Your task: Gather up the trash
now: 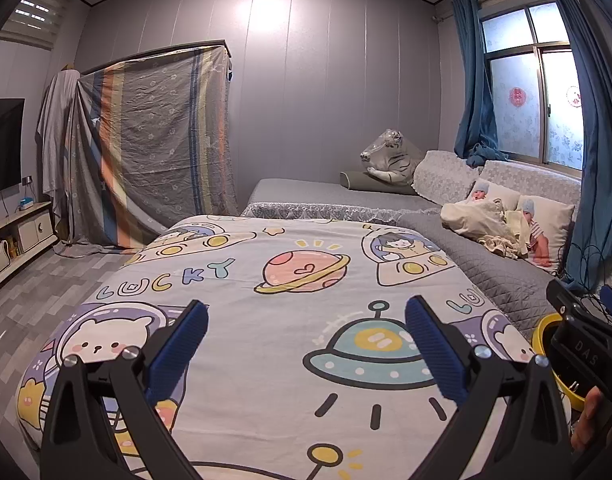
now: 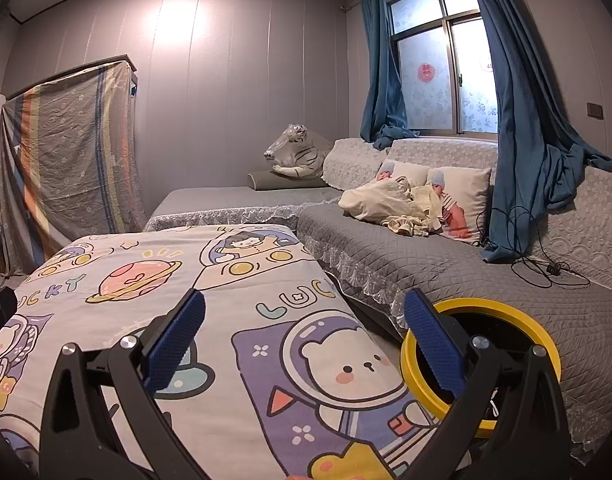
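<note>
Both hand-held grippers are hovering above the table draped in a cartoon cloth point(image 1: 289, 320): the left hand-held gripper point(image 1: 306, 344) and right hand-held gripper point(image 2: 306, 340) are gaping wide, gripping nothing. A yellow-rimmed bin point(image 2: 502, 308) is sitting just beside the table, against the grey sofa point(image 2: 446, 256).

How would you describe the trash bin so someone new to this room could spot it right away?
Start at the table under the cartoon space-print cloth. Look in the gap between its right side and the grey quilted sofa. The trash bin stands there, the only round thing around, with a bright yellow rim and a dark inside.
</note>
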Motion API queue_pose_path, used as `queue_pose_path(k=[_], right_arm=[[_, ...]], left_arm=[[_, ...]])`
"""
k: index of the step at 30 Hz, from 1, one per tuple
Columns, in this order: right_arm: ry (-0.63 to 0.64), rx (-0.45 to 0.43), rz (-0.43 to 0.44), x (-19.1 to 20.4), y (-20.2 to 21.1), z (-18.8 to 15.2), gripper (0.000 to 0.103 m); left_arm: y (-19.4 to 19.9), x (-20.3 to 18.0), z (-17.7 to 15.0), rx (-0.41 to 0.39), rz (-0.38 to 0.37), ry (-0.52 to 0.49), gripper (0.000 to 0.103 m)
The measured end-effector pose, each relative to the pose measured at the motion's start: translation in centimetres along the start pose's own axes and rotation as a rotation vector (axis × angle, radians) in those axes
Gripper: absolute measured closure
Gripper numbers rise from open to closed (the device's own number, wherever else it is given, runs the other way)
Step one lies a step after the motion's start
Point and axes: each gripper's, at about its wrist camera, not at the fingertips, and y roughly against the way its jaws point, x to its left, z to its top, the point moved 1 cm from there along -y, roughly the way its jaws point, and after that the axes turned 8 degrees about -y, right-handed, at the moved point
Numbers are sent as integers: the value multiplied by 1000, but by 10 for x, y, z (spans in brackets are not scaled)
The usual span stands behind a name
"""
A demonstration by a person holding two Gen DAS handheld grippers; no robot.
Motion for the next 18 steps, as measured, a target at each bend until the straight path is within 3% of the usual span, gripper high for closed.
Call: queue_pose_path(k=[18], right_arm=[[-2,8,3,-1,-1,-3,8]], left_arm=[[-3,-4,2,4,1,-8,8]])
